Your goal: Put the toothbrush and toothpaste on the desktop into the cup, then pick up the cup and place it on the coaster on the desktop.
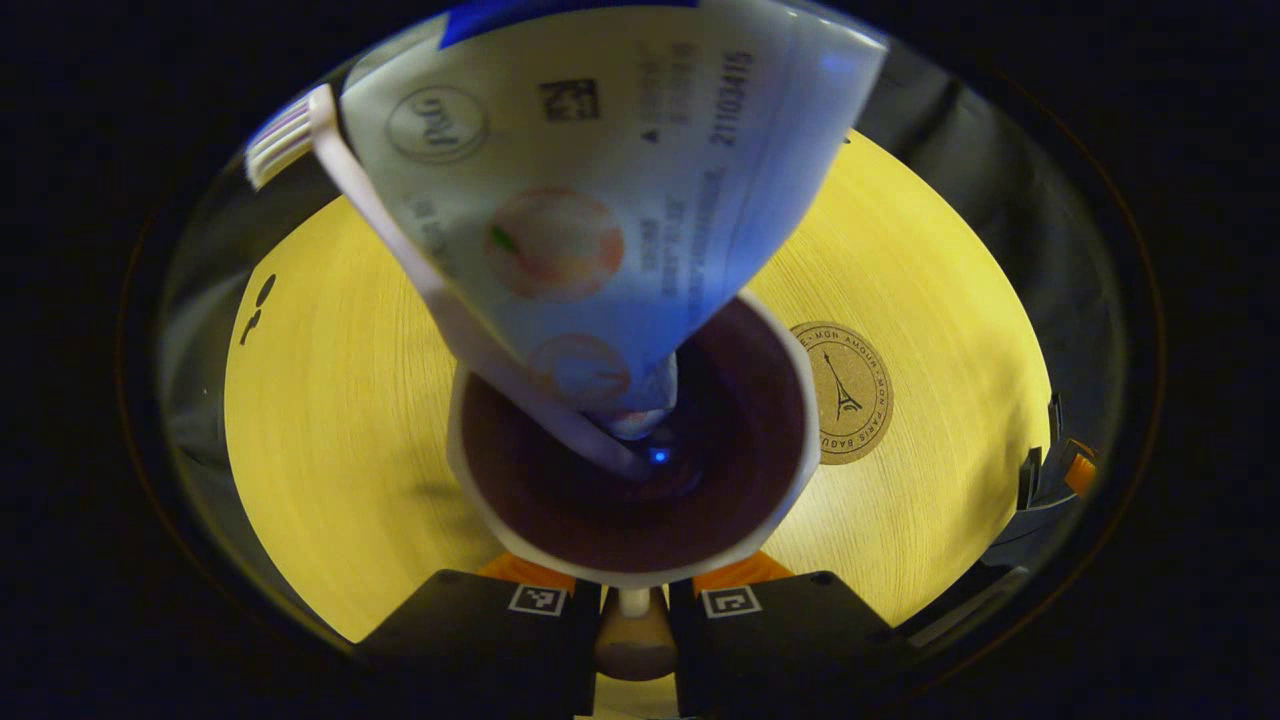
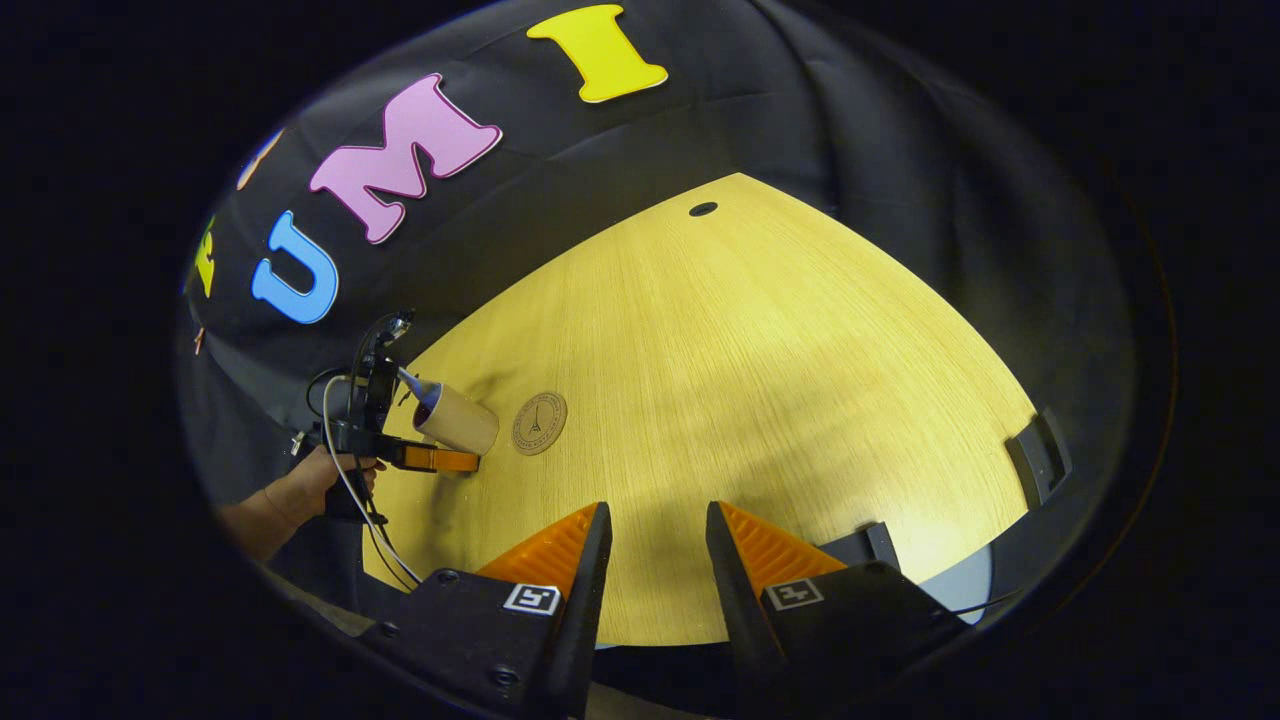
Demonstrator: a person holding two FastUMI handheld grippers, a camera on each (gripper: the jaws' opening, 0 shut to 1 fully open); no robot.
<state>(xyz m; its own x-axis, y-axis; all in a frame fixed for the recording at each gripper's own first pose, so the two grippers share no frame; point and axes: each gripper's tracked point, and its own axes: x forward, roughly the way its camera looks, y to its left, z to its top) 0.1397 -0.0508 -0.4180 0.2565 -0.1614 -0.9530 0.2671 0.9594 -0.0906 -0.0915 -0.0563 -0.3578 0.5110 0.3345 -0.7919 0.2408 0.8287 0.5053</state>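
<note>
My left tool (image 1: 634, 600) is clenched on the cup (image 1: 640, 565): in the left gripper view its two fingers stand at both sides of the cup's near wall, and the rim comes down between them, so I look almost straight into the dark inside. The toothpaste tube (image 1: 600, 180) stands in the cup with its cap at the bottom and its wide flat end leaning up toward the camera, and the toothbrush (image 1: 400, 240) lies across its left side, its handle going down into the cup too. So both things are already in, and I judge that only the carrying to the coaster (image 1: 843, 392) remains. This is the relation that matters: the coaster lies on the surface (image 1: 330, 420) just to the right of the cup's rim in this view, near it but not under it. In the right gripper view the cup (image 2: 458, 418) is held tilted above the surface, its mouth toward the hand (image 2: 300, 490) that holds the left tool (image 2: 440, 458), and the coaster (image 2: 539, 423) is just beside its base. My right tool (image 2: 655, 545) is released, its fingers apart with nothing between them, and it is well apart from the coaster; the left one is the nearer. The move should be short and sideways, and I must bring the cup upright before I set it down, otherwise the long tube may tip out.
</note>
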